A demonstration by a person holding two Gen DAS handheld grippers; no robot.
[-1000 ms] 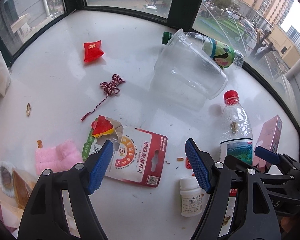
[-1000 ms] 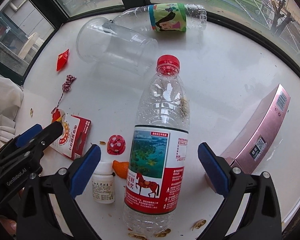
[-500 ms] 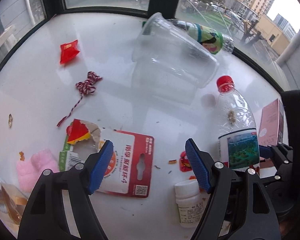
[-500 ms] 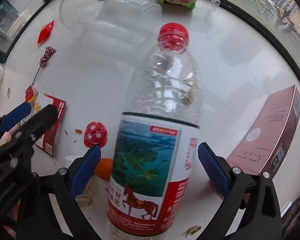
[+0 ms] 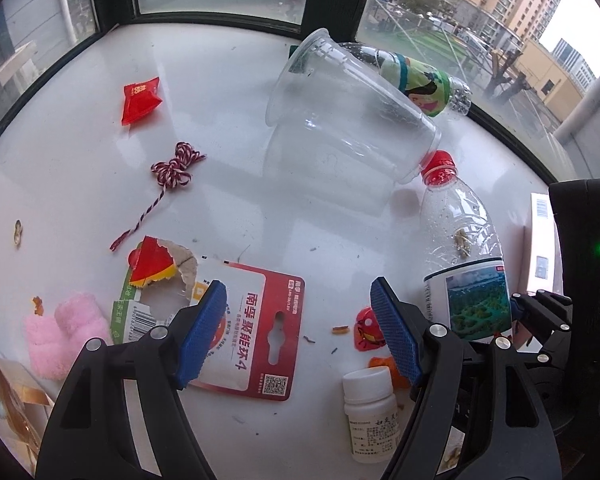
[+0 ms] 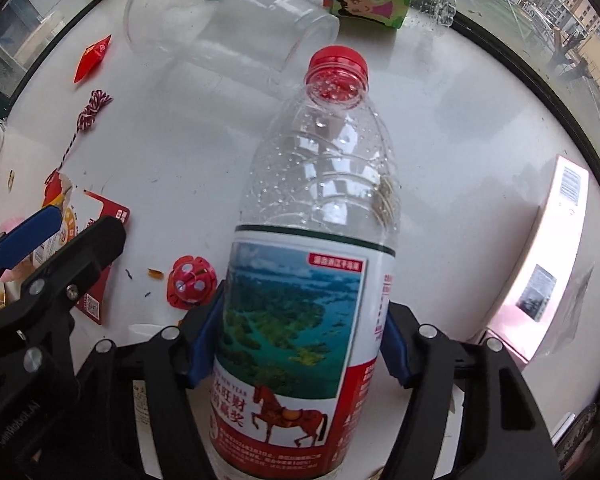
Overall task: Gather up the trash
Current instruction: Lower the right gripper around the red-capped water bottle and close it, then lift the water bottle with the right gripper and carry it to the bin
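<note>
An upright clear water bottle (image 6: 312, 240) with a red cap and a landscape label stands on the white sill; it also shows in the left wrist view (image 5: 460, 256). My right gripper (image 6: 296, 344) is shut on its labelled body, blue pads pressed on both sides. My left gripper (image 5: 300, 332) is open and empty above a red card package (image 5: 256, 340). A small white pill bottle (image 5: 370, 408) stands by its right finger. A clear plastic cup (image 5: 340, 124) lies on its side further back.
A green-labelled bottle (image 5: 416, 80) lies by the window. A red sachet (image 5: 140, 98), a red-white string (image 5: 172, 172), a pink fluffy piece (image 5: 66, 332) and a red round clip (image 6: 190, 282) lie on the sill. A pink box (image 6: 540, 272) lies at the right.
My right gripper moved forward around the water bottle and closed on it. My left gripper moved forward and stayed open.
</note>
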